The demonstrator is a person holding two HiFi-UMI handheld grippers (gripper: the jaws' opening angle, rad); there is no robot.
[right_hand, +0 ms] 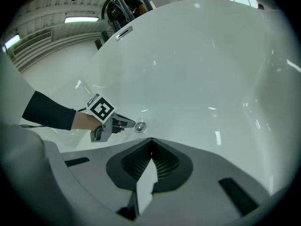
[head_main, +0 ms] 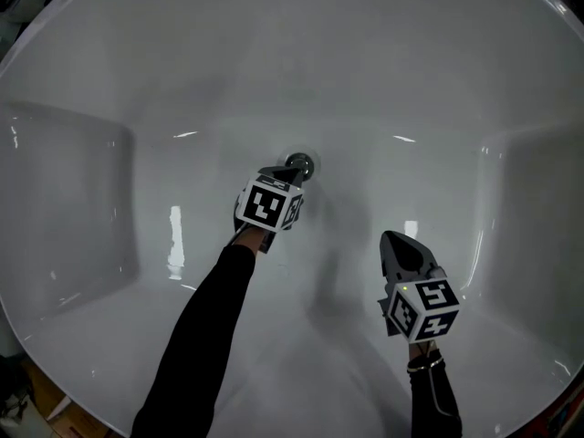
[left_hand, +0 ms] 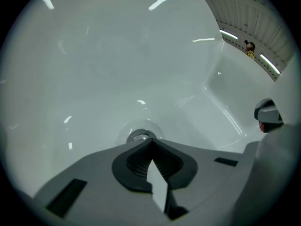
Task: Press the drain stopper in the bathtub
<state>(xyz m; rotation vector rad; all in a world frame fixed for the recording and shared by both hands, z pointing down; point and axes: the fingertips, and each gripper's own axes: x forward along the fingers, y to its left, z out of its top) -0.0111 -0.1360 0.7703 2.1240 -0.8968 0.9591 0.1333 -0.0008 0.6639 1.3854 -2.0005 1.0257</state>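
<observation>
The white bathtub (head_main: 274,62) has its shiny round drain stopper (head_main: 304,162) on the floor of the tub, near the middle of the head view. The left gripper (head_main: 295,172) is right at the stopper, coming in from about 7 o'clock. Its jaws are pressed together with nothing between them, so the tip makes one blunt point.

In the left gripper view the stopper (left_hand: 140,136) sits just past that tip, at 12 o'clock. The right gripper (head_main: 394,243) waits well apart, at about 4 o'clock from the stopper. Its jaws are also closed and empty.

I think the reaching part is done and the push is what is left, or it is just starting.

The tip looks like it touches the stopper's edge in the right gripper view (right_hand: 139,126), but I cannot be sure. I also cannot tell if the stopper is up or down. The left gripper covers its near side in the head view.
</observation>
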